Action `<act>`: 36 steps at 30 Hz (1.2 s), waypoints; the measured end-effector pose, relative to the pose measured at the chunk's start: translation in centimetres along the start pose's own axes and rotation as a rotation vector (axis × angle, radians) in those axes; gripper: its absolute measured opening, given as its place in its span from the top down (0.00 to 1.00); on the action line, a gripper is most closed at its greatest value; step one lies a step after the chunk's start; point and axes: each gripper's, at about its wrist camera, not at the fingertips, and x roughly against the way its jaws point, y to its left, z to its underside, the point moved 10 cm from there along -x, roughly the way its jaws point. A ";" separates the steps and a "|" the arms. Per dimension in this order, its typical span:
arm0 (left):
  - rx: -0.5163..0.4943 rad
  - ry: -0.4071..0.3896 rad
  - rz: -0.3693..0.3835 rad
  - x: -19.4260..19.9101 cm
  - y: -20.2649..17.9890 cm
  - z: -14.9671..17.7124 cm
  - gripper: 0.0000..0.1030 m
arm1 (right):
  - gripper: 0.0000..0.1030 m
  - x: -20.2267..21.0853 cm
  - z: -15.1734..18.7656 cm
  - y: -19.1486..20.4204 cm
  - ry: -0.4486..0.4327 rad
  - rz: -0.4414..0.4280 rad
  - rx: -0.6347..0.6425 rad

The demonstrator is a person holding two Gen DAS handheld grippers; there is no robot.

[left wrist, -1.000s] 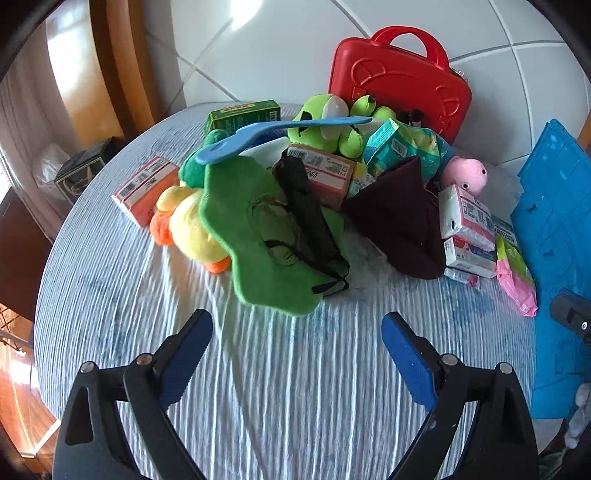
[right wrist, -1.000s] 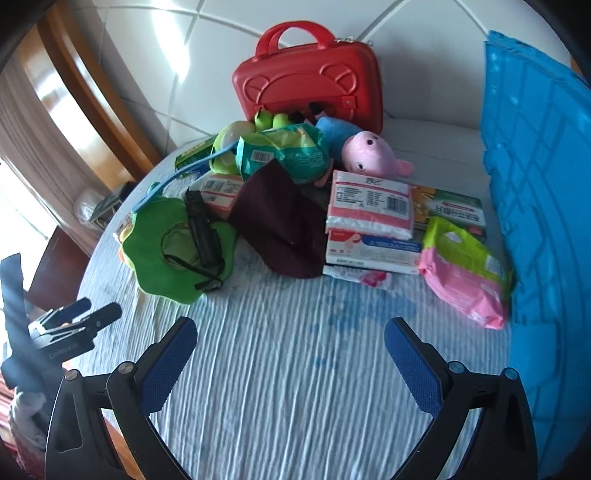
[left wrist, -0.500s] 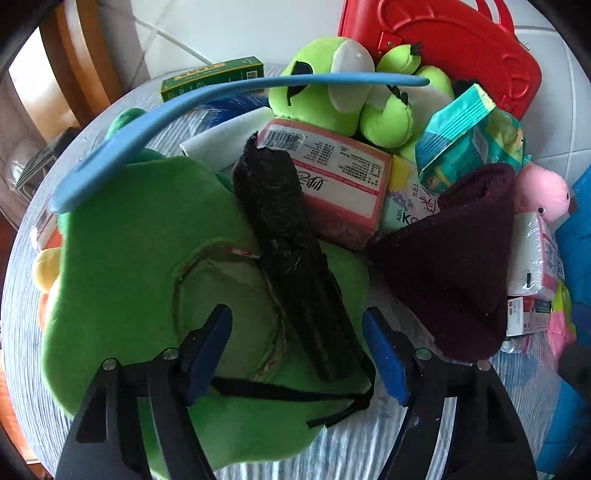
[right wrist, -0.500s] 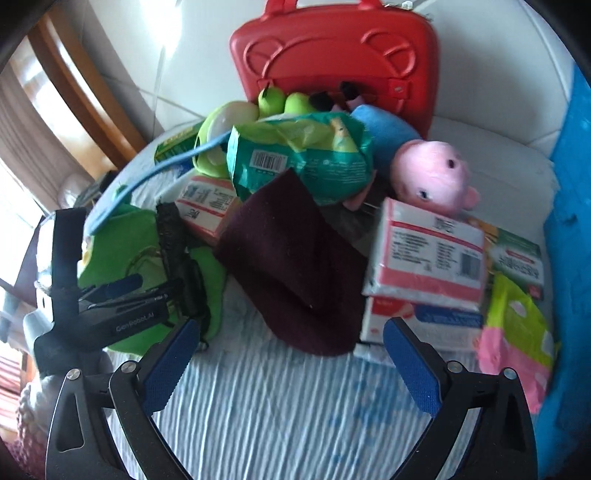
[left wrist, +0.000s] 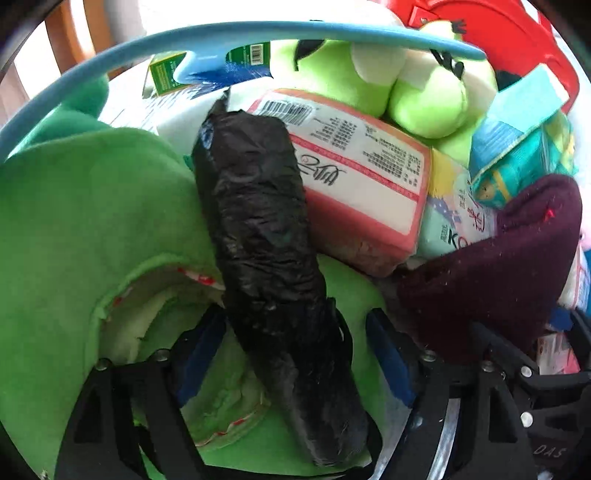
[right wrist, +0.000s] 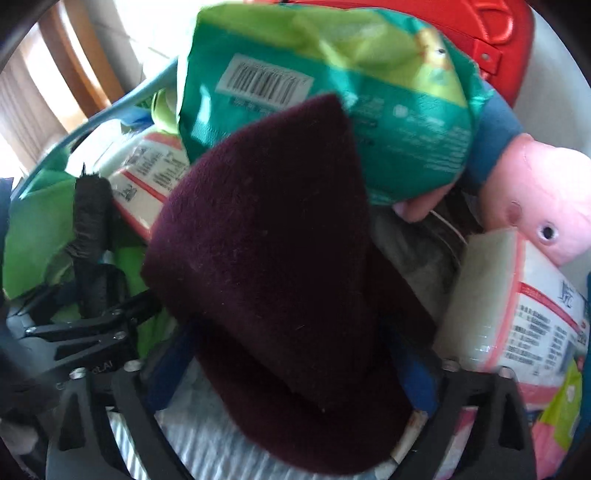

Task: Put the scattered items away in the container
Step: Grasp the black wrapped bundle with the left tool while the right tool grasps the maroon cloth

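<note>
A black folded umbrella (left wrist: 273, 258) lies on a green plush piece (left wrist: 92, 206). My left gripper (left wrist: 295, 354) is open, one blue finger on each side of the umbrella's near end. A dark maroon cloth (right wrist: 273, 266) lies on the pile. My right gripper (right wrist: 291, 365) is open, its blue fingers on either side of the cloth's near part. The red case (right wrist: 480, 40) stands behind the pile; it also shows in the left wrist view (left wrist: 517, 44). The umbrella (right wrist: 90, 221) and the left gripper's body show at the left of the right wrist view.
Around lie a pink tissue pack (left wrist: 354, 177), a lime plush toy (left wrist: 388, 81), a blue hanger (left wrist: 258, 33), a teal snack bag (right wrist: 332, 92), a pink pig plush (right wrist: 535, 195) and another tissue pack (right wrist: 517, 306). The striped tablecloth (right wrist: 207, 443) shows below.
Both grippers have moved forward into the pile. The left now straddles the umbrella and the right straddles the maroon cloth. Both remain open.
</note>
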 end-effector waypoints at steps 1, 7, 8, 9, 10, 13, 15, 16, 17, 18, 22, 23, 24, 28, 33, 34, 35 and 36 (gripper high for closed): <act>-0.005 -0.003 -0.002 0.0 -0.1 0.0 0.22 | 0.00 -0.1 0.0 -0.4 -0.013 -0.005 -0.025; -0.058 -0.018 -0.020 0.8 -0.6 0.4 0.35 | 0.00 0.1 0.5 -0.8 -0.055 0.022 -0.003; -0.062 -0.023 -0.028 1.2 -0.7 0.4 0.45 | 0.05 0.6 0.6 -0.7 -0.050 0.021 -0.002; -0.066 -0.034 -0.033 1.8 -0.7 0.4 0.48 | 0.13 1.3 0.5 -0.7 -0.058 0.015 -0.008; -0.067 -0.042 -0.033 2.2 -0.8 0.3 0.51 | 0.15 2.1 0.3 -0.6 -0.077 0.002 -0.013; -0.076 -0.036 -0.037 1.9 -1.2 0.2 0.52 | 0.17 4.1 -0.8 -0.3 -0.146 -0.025 -0.013; -0.080 -0.021 -0.049 1.2 -1.3 0.1 0.49 | 0.22 3.5 -1.2 -0.3 -0.128 -0.029 -0.011; -0.070 -0.020 -0.043 1.1 -1.3 0.0 0.45 | 0.22 2.9 -1.0 -0.4 -0.108 -0.030 -0.014; -0.057 -0.015 -0.031 1.0 -1.3 -0.1 0.43 | 0.23 2.2 -0.8 -0.5 -0.087 -0.031 -0.020; -0.050 -0.013 -0.022 1.0 -1.4 -0.1 0.43 | 0.23 1.8 -0.5 -0.5 -0.081 -0.032 -0.024; -0.066 -0.045 -0.029 2.3 -2.1 0.1 0.66 | 0.41 2.6 -0.2 -0.1 -0.122 -0.038 0.010; -0.072 -0.057 -0.035 2.8 -2.3 0.2 0.68 | 0.50 2.9 0.0 0.0 -0.118 -0.051 0.009; -0.080 -0.070 -0.029 3.5 -2.6 0.4 0.68 | 0.57 3.3 0.1 0.0 -0.117 -0.062 0.002; -0.100 -0.116 -0.003 6.4 -4.0 1.2 0.68 | 0.70 5.8 0.6 -0.6 -0.135 -0.102 -0.039; -0.131 -0.219 0.000 12.4 -5.0 1.9 0.68 | 0.72 10.7 1.5 -0.3 -0.195 -0.131 -0.049; -0.136 -0.243 0.001 13.7 -5.3 2.1 0.68 | 0.72 11.7 1.6 -0.4 -0.209 -0.138 -0.048; -0.139 -0.261 0.004 14.5 -4.4 1.4 0.68 | 0.72 13.0 1.8 -0.6 -0.226 -0.146 -0.046; -0.138 -0.281 0.009 16.0 -3.9 1.5 0.68 | 0.73 14.3 1.8 -0.4 -0.244 -0.154 -0.041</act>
